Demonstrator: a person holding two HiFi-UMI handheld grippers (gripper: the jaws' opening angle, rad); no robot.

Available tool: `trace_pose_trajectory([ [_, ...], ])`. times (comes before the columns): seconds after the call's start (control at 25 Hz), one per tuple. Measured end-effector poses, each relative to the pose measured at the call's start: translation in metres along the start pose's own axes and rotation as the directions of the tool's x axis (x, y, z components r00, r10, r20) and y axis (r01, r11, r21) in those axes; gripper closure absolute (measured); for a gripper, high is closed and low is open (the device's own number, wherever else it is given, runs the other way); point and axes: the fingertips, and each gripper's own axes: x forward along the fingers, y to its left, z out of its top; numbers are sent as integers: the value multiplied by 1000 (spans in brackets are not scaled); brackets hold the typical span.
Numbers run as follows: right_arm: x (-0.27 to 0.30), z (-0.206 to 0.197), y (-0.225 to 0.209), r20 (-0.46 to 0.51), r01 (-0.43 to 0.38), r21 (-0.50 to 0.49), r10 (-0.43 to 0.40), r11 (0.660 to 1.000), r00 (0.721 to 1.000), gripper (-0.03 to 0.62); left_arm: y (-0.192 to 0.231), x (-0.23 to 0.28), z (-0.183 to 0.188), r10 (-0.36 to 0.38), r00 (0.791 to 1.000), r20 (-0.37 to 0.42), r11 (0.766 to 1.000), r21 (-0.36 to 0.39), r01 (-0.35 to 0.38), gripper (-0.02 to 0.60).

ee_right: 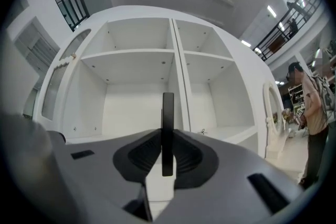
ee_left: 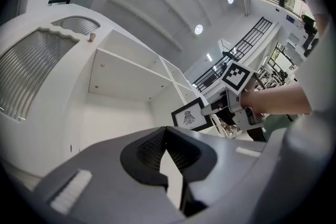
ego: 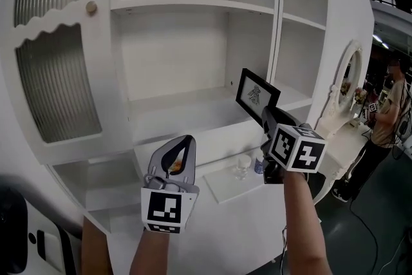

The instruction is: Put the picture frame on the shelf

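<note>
A black picture frame (ego: 256, 95) with a small drawing on white is held upright, in front of the middle shelf (ego: 187, 106) of a white cabinet. My right gripper (ego: 265, 114) is shut on the frame's lower edge. The right gripper view shows the frame (ee_right: 167, 113) edge-on between the pads, with the open shelves (ee_right: 126, 131) straight ahead. From the left gripper view the frame (ee_left: 190, 114) and the right gripper (ee_left: 210, 109) appear to the right. My left gripper (ego: 187, 141) hangs lower and to the left, with its jaws shut and nothing in them (ee_left: 167, 134).
A ribbed-glass cabinet door (ego: 51, 74) stands at the left. An upright divider (ego: 278, 22) separates the wide bay from a narrow one. On the counter below lie a white tray (ego: 225, 189), a clear glass (ego: 243, 167) and a small bottle (ego: 258, 164). An oval mirror (ego: 347, 74) and a person (ego: 386, 113) are at right.
</note>
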Motion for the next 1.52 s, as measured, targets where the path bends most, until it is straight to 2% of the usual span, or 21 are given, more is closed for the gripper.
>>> trace_pose_trajectory([
  [0.28,27,-4,-8,-41,8,87,-4,996,999,520,4,1,-2,20,1000,-7,1000,-21,-21,572],
  [0.4,37,-6,-8,-57,26,93,-20,995,998,520,7,-2,-2,24,1000,-2,1000,4,-24,572],
  [0.52,45,-8,-9,-72,40,94,-34,995,997,520,9,-6,-3,31,999,-13,1000,-2,-31,572],
  [0.64,54,-12,-10,-91,43,135,-31,990,995,520,10,-8,-7,22,1000,-12,999,43,-21,572],
  [0.8,64,-16,-17,-104,66,172,-49,983,993,520,10,-8,-14,16,1000,-23,999,43,-15,572],
  [1.2,66,-17,-22,-85,120,153,-108,981,991,518,9,-6,-21,0,999,-32,999,44,1,572],
  [1.24,65,-15,-21,-78,111,156,-99,982,992,503,8,-6,-21,-3,999,-33,999,44,4,572],
  [1.44,59,-10,-16,-69,75,139,-65,987,995,337,3,-6,-20,-16,999,-31,999,42,17,572],
  [1.52,55,-10,-14,-76,78,108,-70,991,995,311,0,-7,-18,-21,999,-29,999,40,23,572],
])
